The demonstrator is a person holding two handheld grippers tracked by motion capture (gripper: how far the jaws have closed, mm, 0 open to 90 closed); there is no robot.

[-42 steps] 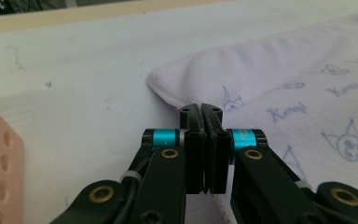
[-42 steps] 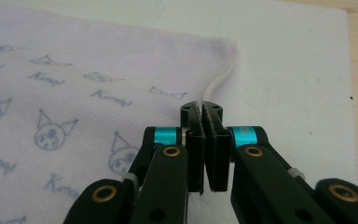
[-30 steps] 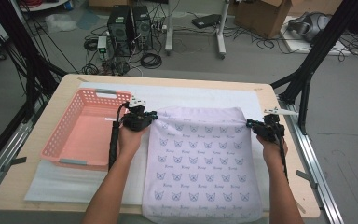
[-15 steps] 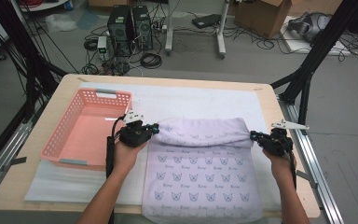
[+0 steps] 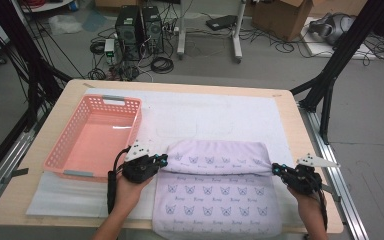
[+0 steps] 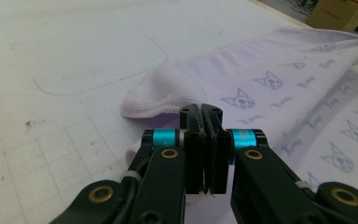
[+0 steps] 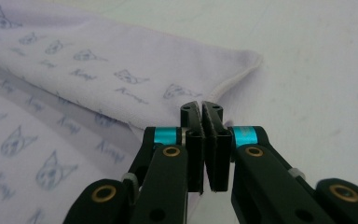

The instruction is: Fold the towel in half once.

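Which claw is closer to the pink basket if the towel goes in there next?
Left. The left claw pinches the towel right beside the pink basket; the right claw grips the towel's far corner.

Even, soft indoor light is cast over the table point(image 5: 40, 200), a small glare patch is seen on the floor of the pink basket point(image 5: 94, 143), only faint shadows are thrown beside that basket, and the far background in both gripper views is rendered blurred.
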